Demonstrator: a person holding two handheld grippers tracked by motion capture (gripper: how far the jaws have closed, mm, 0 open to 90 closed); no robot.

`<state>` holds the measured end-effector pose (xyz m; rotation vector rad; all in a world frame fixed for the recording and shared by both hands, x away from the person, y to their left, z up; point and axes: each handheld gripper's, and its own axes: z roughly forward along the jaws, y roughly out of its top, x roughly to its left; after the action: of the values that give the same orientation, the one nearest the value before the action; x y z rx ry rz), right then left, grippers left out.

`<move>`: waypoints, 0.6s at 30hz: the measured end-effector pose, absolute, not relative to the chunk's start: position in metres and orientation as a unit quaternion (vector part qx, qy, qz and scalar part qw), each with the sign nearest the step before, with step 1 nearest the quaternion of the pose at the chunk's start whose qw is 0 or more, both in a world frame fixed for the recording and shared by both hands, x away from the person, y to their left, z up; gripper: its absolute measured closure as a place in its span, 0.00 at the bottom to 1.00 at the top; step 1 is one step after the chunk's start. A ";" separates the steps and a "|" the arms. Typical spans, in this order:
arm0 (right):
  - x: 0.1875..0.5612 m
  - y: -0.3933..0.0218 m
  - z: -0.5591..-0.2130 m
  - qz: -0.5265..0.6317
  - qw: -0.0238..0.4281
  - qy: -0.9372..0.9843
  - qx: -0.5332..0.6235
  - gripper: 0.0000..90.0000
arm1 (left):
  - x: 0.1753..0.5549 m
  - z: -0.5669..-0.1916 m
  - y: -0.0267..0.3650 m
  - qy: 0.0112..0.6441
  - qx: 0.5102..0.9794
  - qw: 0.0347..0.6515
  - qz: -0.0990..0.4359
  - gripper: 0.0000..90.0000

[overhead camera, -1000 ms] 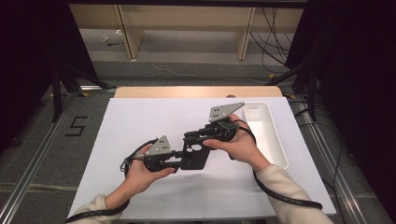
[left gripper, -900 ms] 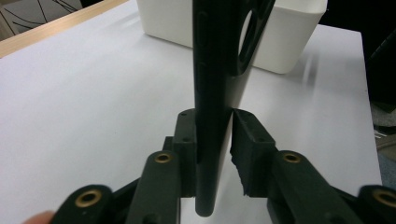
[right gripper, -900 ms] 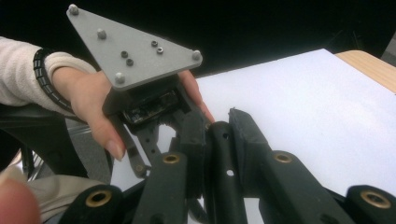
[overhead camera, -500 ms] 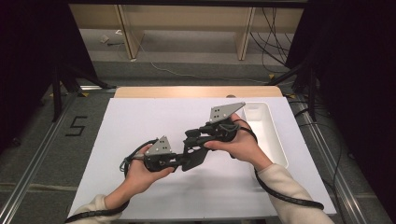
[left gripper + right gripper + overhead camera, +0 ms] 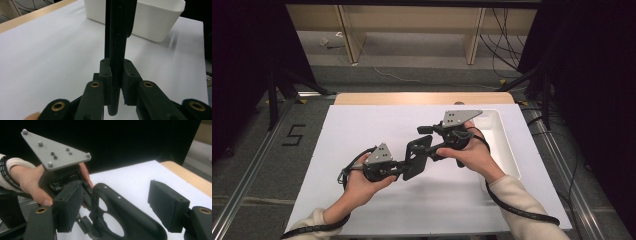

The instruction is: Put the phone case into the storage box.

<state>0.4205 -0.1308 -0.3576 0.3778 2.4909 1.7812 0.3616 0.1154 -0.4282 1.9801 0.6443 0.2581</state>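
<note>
The left gripper [image 5: 404, 167] clamps the black plastic part [image 5: 418, 156]. The right gripper [image 5: 428, 141] has just been opening; the part lies between its spread jaws, above the counter [image 5: 362, 130].

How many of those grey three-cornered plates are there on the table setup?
2. One grey plate tops the left gripper, low and left of centre; the other plate tops the right gripper, beside the white bin.

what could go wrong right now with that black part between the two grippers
The left gripper alone clamps the flat black part by one thin edge, so it could pivot or slip. The right gripper has just been opening; its pads stand apart around the part, no longer supporting it. If dropped, it would probably land on the white table short of the white bin.
</note>
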 end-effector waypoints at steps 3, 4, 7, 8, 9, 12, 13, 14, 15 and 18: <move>0.420 -0.134 -0.358 0.583 0.034 0.801 0.133 0.30 | 0.363 -0.428 0.117 0.275 0.814 0.499 0.111 0.89; 0.420 -0.135 -0.358 0.585 0.037 0.799 0.136 0.29 | 0.363 -0.428 0.118 0.278 0.813 0.500 0.112 0.89; 0.419 -0.138 -0.358 0.589 0.046 0.792 0.154 0.23 | 0.364 -0.428 0.119 0.288 0.807 0.502 0.115 0.89; 0.419 -0.140 -0.360 0.591 0.050 0.789 0.161 0.20 | 0.364 -0.428 0.120 0.289 0.806 0.503 0.118 0.89; 0.419 -0.141 -0.361 0.591 0.053 0.787 0.167 0.18 | 0.364 -0.428 0.120 0.294 0.804 0.504 0.119 0.89; 0.416 -0.146 -0.366 0.588 0.063 0.785 0.184 0.14 | 0.365 -0.428 0.121 0.302 0.799 0.505 0.123 0.89; 0.416 -0.147 -0.368 0.587 0.067 0.784 0.190 0.12 | 0.365 -0.428 0.121 0.304 0.798 0.504 0.126 0.89; 0.416 -0.147 -0.369 0.585 0.072 0.784 0.196 0.10 | 0.365 -0.428 0.120 0.306 0.797 0.505 0.127 0.89; 0.415 -0.147 -0.370 0.584 0.076 0.783 0.199 0.08 | 0.365 -0.428 0.120 0.310 0.795 0.505 0.129 0.89; 0.414 -0.146 -0.373 0.580 0.090 0.782 0.209 0.04 | 0.365 -0.427 0.119 0.318 0.791 0.506 0.131 0.89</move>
<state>0.4137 -0.1460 -0.3728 0.6226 2.3260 1.7251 0.3654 0.1187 -0.4274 1.9085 0.7673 0.3166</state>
